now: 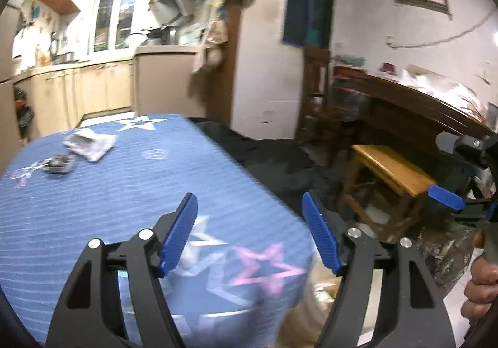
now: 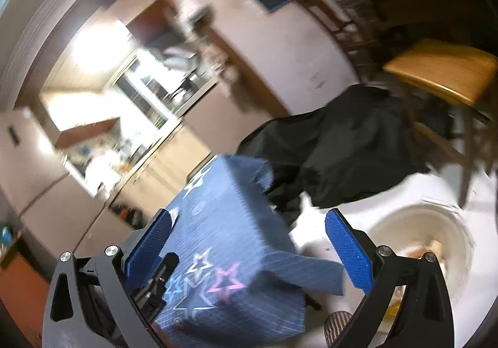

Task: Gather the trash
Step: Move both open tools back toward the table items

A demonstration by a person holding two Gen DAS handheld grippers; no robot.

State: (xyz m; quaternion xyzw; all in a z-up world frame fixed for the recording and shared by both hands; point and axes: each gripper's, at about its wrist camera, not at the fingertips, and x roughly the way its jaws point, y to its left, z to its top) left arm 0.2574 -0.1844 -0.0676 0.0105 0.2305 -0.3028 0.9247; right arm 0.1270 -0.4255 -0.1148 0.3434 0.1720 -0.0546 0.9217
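While both views are smeared with blur, the layout is readable: the table under its blue star-print cloth (image 1: 130, 192) fills the left and centre of my left wrist view, with a dark bag or sheet (image 2: 342, 154) on the floor past its far corner and a wooden stool (image 1: 392, 170) off to the right. In the right wrist view, a white bin (image 2: 435, 223) sits low on the right with scraps in it, probably where the trash goes. Remaining trash sits at the table's far-left end: a crumpled white wrapper (image 1: 88, 145), then just nearer and left of it a small dark tray-like piece (image 1: 59, 164), then clear plastic bits (image 1: 25, 172) at the left edge. Key relation: all of it lies ahead and left of my left gripper (image 1: 250, 226), well apart, so the left hand is the nearer one; my right gripper (image 2: 252, 248) hangs off the table's right corner, toward the bin. The wrapper's long axis looks roughly crosswise to my approach, hard to confirm. Left jaws stand partly spread, nothing between them; right jaws are at full spread, also empty. No readable writing or brands; a faint round emblem (image 1: 154, 154) on the cloth is illegible.
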